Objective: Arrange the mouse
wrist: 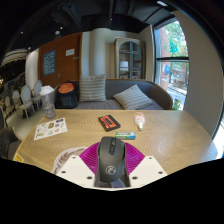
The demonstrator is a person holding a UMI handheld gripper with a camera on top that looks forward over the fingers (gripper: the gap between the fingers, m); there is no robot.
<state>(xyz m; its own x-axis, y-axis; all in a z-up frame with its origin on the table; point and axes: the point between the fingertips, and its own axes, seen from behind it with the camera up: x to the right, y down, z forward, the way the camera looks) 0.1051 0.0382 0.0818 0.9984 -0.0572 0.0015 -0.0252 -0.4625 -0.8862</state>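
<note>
A black computer mouse (111, 161) sits between my gripper's (111, 160) two fingers, its front pointing away over the wooden table (170, 135). The magenta pads (90, 155) press against both of its sides. The mouse is held above the near part of the table. Its underside and the table right below it are hidden.
On the table beyond the fingers lie a dark red and black flat object (108, 122), a green card (125, 134), a small clear bottle (140, 121) and a printed leaflet (50, 128) at the left. A sofa with cushions (118, 96) stands behind the table.
</note>
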